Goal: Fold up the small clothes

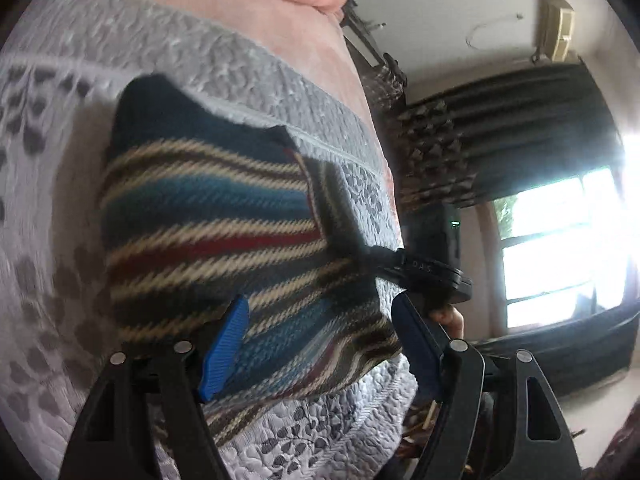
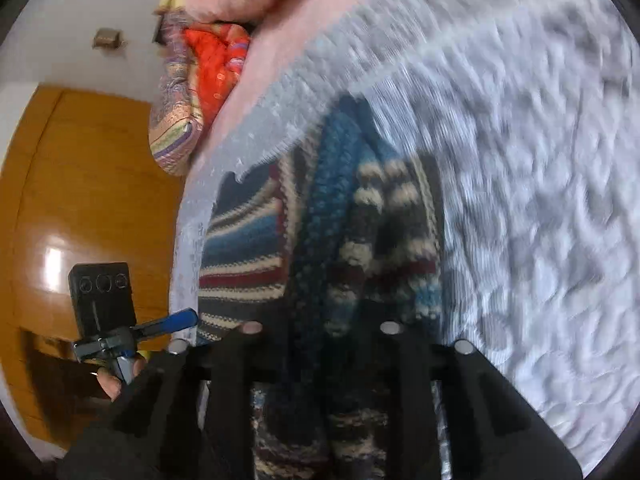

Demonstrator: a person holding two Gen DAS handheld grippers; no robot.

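A small striped knit sweater [image 1: 208, 216] in blue, cream, red and dark bands lies on a grey quilted bedspread [image 1: 48, 240]. My left gripper [image 1: 320, 340] is open, its blue fingers [image 1: 224, 344] spread wide over the sweater's near edge. In the same view my right gripper [image 1: 400, 268] reaches in from the right, pinching the sweater's right edge. In the right wrist view the sweater [image 2: 328, 216] is bunched and raised between the jaws of my right gripper [image 2: 320, 332]; the cloth hides its fingertips. The left gripper [image 2: 168, 322] shows at the sweater's left edge.
A pink blanket [image 1: 296, 32] lies at the far side of the bed. Folded colourful cloths [image 2: 192, 92] are stacked beside it. A wooden door [image 2: 80, 184] stands past the bed's edge. A dark curtain [image 1: 520, 120] and a bright window [image 1: 560, 248] are at right.
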